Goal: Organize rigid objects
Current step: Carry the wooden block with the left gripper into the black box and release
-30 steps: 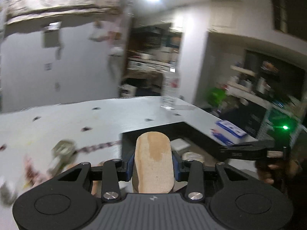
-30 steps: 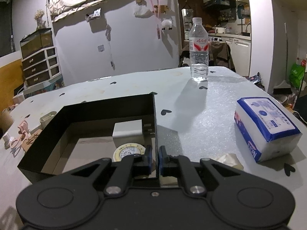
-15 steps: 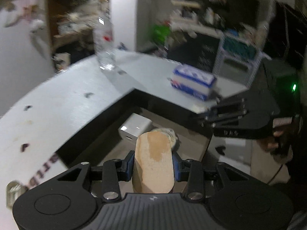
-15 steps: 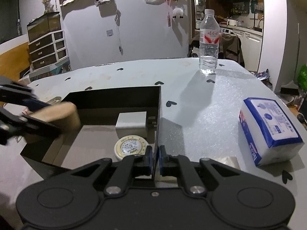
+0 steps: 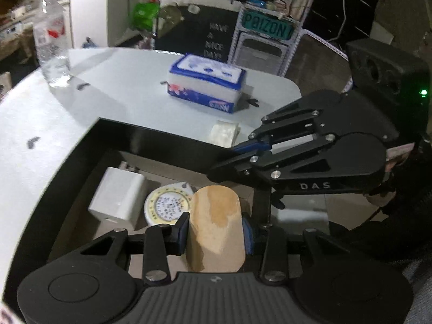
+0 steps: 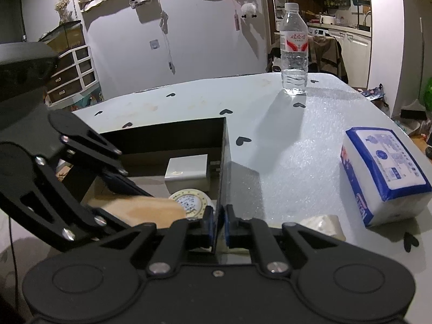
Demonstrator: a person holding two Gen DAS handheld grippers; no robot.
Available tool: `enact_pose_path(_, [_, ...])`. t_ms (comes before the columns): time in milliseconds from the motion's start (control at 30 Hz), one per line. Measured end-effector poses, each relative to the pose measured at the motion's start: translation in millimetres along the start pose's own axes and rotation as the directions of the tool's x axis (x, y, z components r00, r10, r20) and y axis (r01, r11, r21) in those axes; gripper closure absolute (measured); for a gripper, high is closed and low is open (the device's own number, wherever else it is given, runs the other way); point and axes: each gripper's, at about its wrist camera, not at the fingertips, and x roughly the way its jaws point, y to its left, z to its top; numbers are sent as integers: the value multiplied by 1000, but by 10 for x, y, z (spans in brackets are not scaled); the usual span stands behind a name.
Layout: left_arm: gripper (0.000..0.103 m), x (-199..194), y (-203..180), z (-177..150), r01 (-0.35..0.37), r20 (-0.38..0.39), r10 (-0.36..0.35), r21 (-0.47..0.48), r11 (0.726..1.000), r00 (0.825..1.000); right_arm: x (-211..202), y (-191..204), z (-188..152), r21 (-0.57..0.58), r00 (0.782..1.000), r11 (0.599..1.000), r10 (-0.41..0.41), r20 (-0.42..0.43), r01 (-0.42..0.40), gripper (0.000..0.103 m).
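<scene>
A tan wooden block (image 5: pixel 214 229) with a rounded end is sitting clamped between the blue-padded fingers of the left gripper (image 5: pixel 215 232), which is holding it over the open black box (image 5: pixel 151 137), above the near part of the box's brown floor. Just ahead of those fingers and slightly to their left, a round yellow-rimmed disc (image 5: pixel 167 205) is lying flat on the floor, with a white rectangular adapter (image 5: pixel 118 197) lying just beside it, farther left.

The right gripper (image 6: pixel 218 224) is pinching the box's thin side wall, its fingers pressed onto the panel from either side at the near corner. Immediately right of its fingers, a small pale wad (image 6: pixel 325 224) is resting on the white table (image 6: pixel 283 140). Farther right a blue-and-white tissue pack (image 6: pixel 383 172) is lying on the tabletop, and well ahead of the fingers a clear water bottle (image 6: pixel 293 51) is standing upright near the table's far edge.
</scene>
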Motion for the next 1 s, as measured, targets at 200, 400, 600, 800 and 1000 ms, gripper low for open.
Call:
enact_pose_path(200, [63, 91, 123, 37, 84, 4, -84, -39, 996, 996, 12, -8, 13, 3, 1000, 1000, -1, -4, 1, 94])
enact_pose_path(400, [49, 33, 181, 1, 88, 25, -86, -94, 992, 996, 10, -30, 6, 17, 1000, 1000, 5, -1, -5, 94])
enact_pose_path(600, [47, -180, 163, -5, 61, 70, -54, -105, 993, 996, 8, -35, 4, 22, 1000, 1000, 4, 0, -4, 94])
enact_pose_path(800, [47, -333, 100, -48, 43, 83, -34, -114, 993, 996, 7, -34, 8, 25, 1000, 1000, 7, 1, -7, 94])
enact_pose_path(1000, [37, -489, -28, -112, 27, 111, -12, -134, 991, 994, 6, -33, 9, 25, 1000, 1000, 6, 0, -6, 94])
